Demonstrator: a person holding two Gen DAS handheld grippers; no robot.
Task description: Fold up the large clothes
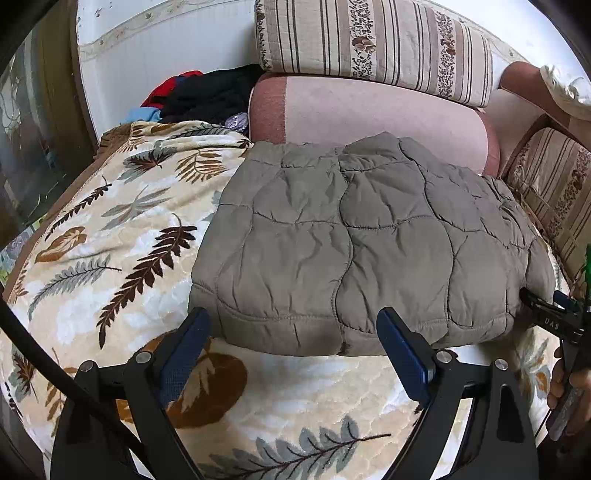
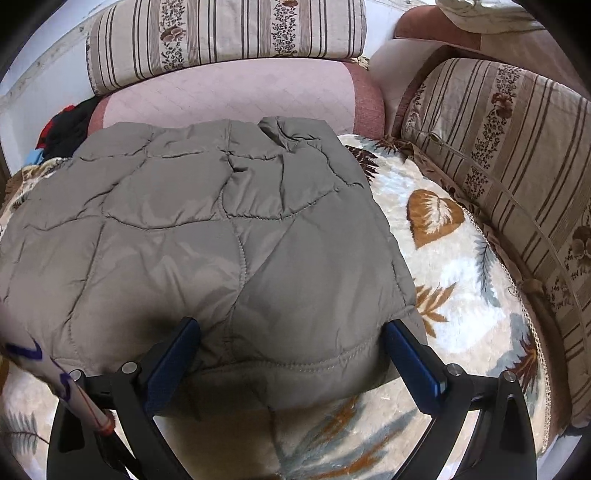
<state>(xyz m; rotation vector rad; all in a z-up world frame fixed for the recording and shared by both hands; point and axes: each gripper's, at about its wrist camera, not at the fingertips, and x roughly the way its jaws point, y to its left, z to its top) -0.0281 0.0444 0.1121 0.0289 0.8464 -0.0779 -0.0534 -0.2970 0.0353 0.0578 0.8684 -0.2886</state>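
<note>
A puffy grey jacket (image 1: 369, 240) lies folded on a leafy blanket (image 1: 122, 229) (the kind with big brown and grey leaves). The left gripper (image 1: 295, 325) sits at the jacket's near edge with its jaws wide apart, holding nothing. The right gripper (image 2: 291, 332) has its jaws spread too, with the jacket's near corner between them, not pinched. Striped cushions (image 2: 229, 33) sit behind.

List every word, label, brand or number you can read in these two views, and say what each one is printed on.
"DAS" in small pale letters, on the black body of the right tool, seen at the right edge of the left wrist view.
Purple marks on the pale stick at the lower left of the right wrist view: too blurred to read.
No text on the grey quilted jacket, the leaf-print blanket or the striped cushions.
</note>
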